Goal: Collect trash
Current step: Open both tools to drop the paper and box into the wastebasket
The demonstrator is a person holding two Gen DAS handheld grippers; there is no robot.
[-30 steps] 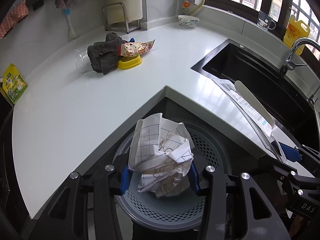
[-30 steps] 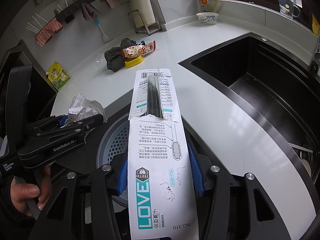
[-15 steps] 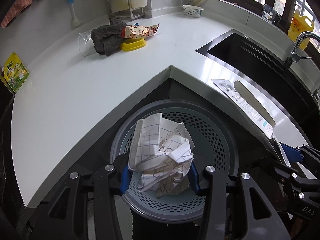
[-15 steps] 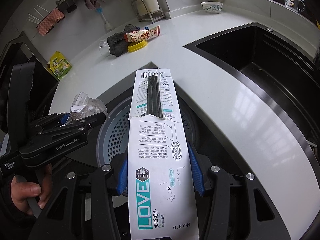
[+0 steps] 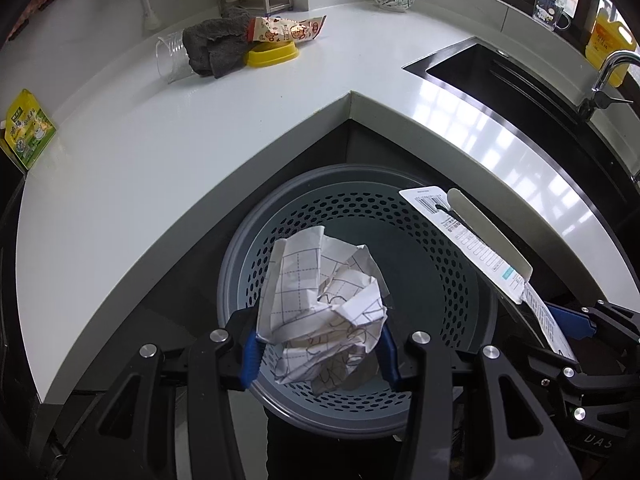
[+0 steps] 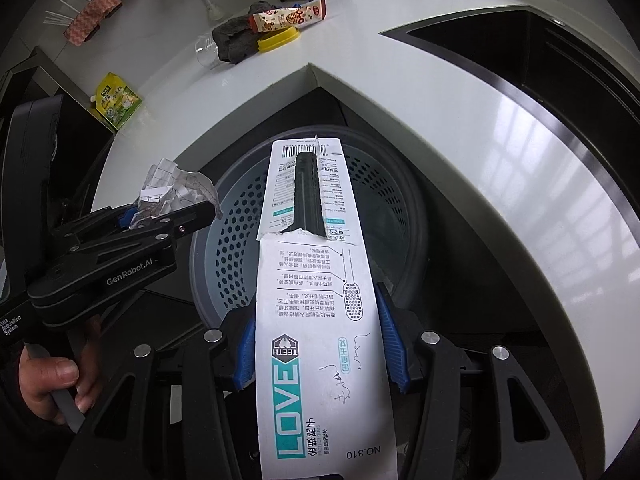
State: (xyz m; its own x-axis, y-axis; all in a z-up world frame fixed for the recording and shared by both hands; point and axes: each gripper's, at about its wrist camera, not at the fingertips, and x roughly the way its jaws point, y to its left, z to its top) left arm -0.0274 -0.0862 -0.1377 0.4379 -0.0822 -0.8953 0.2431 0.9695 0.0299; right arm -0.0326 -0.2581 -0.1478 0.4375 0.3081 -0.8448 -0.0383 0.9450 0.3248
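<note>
Crumpled white paper with grid lines sits squeezed between the blue pads of the left gripper in the left wrist view. This gripper points down and hangs right over the grey bin with holes, which stands on the floor in the corner under the white counter. At the right edge, the right gripper comes in from the side with the long toothbrush package reaching out over the bin. Far back on the counter lie a grey rag, a snack wrapper and a yellow lid, all touching. In the right wrist view, the right gripper is clamped tight on the toothbrush package, which sticks straight out above the bin. On the left, a hand grips the handle of the left gripper, which is level and pinches the paper ball near the bin's rim.
</note>
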